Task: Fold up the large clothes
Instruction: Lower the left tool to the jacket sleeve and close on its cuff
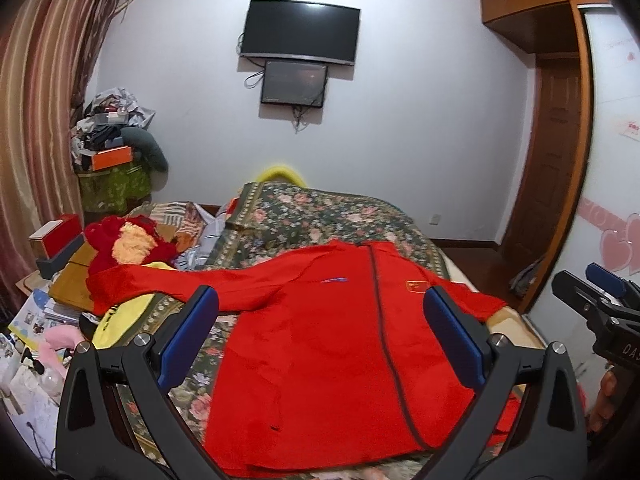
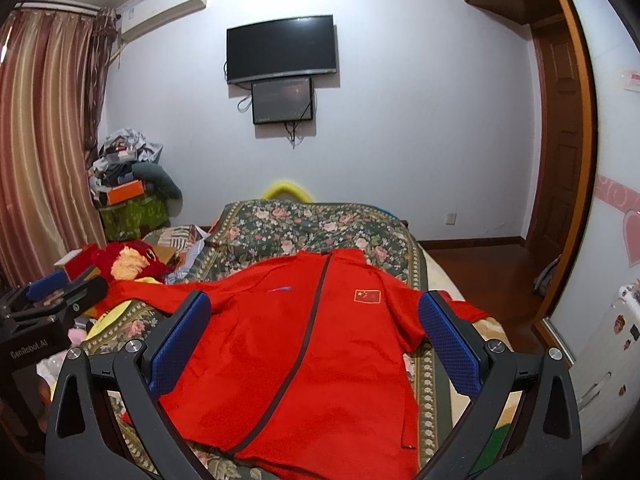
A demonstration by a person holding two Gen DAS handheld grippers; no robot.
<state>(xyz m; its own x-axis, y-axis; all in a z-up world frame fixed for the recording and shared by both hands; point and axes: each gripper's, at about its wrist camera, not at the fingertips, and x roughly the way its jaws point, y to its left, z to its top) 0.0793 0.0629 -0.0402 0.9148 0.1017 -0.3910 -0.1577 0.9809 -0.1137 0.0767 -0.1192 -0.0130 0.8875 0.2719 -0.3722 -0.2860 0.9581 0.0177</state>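
Observation:
A large red zip jacket (image 1: 320,340) lies flat, front up, on a floral bedspread (image 1: 312,208); it also shows in the right wrist view (image 2: 304,344). Its left sleeve (image 1: 168,284) stretches out to the left and its right sleeve (image 2: 460,308) lies toward the bed's right edge. My left gripper (image 1: 320,308) is open and empty, hovering above the jacket's lower part. My right gripper (image 2: 314,312) is open and empty, above the jacket too. Each gripper shows at the edge of the other's view: the right one (image 1: 600,304), the left one (image 2: 52,300).
A red and orange plush toy (image 1: 128,244) and a yellow cloth (image 1: 120,320) lie left of the jacket. Boxes and clutter (image 1: 60,248) crowd the left side. A TV (image 1: 300,32) hangs on the far wall. A wooden door (image 1: 552,160) stands at the right.

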